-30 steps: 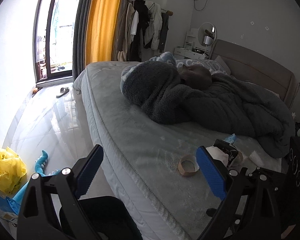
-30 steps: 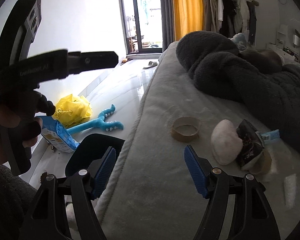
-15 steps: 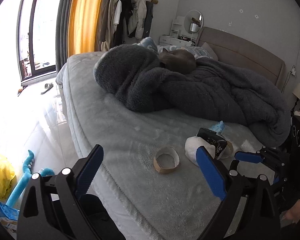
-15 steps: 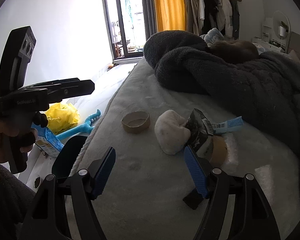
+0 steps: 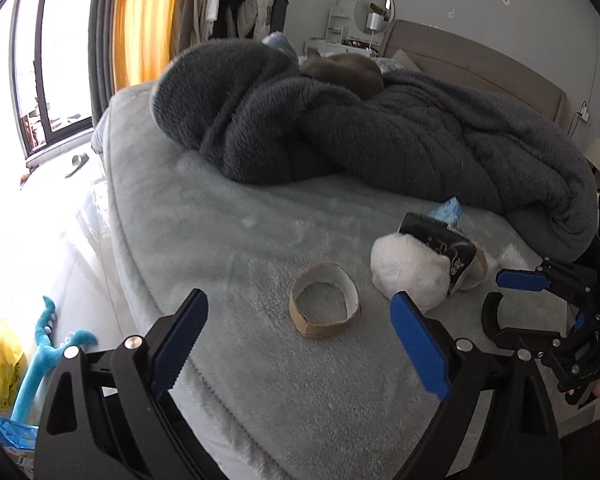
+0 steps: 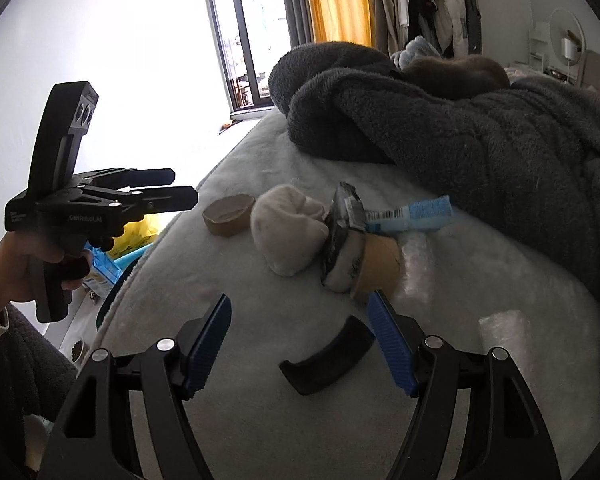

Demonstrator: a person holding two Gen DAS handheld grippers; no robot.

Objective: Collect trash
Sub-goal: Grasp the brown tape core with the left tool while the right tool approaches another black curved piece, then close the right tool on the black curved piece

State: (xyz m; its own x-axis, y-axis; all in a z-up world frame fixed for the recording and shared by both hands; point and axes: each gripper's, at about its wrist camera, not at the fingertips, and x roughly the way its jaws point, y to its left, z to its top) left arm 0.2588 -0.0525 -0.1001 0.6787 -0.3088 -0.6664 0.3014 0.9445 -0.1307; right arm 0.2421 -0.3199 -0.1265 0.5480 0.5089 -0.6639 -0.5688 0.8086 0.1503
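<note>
The cardboard ring [image 5: 325,305], low centre, looks light and crushable; the left gripper [image 5: 298,346], jaws closing, empty, should pinch its wall.

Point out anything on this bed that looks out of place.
Litter sits on the bed below the dark blanket: an empty cardboard tape ring, a white wad, a crumpled dark wrapper and a blue packet. A curved black piece lies nearer.

The pale grey-green plush bed [image 5: 228,240] carries a rumpled dark grey fleece blanket [image 5: 380,136], a brown cardboard tape ring [image 5: 325,306], a white crumpled wad [image 5: 410,270] and a curved black plastic piece [image 6: 328,356].
</note>
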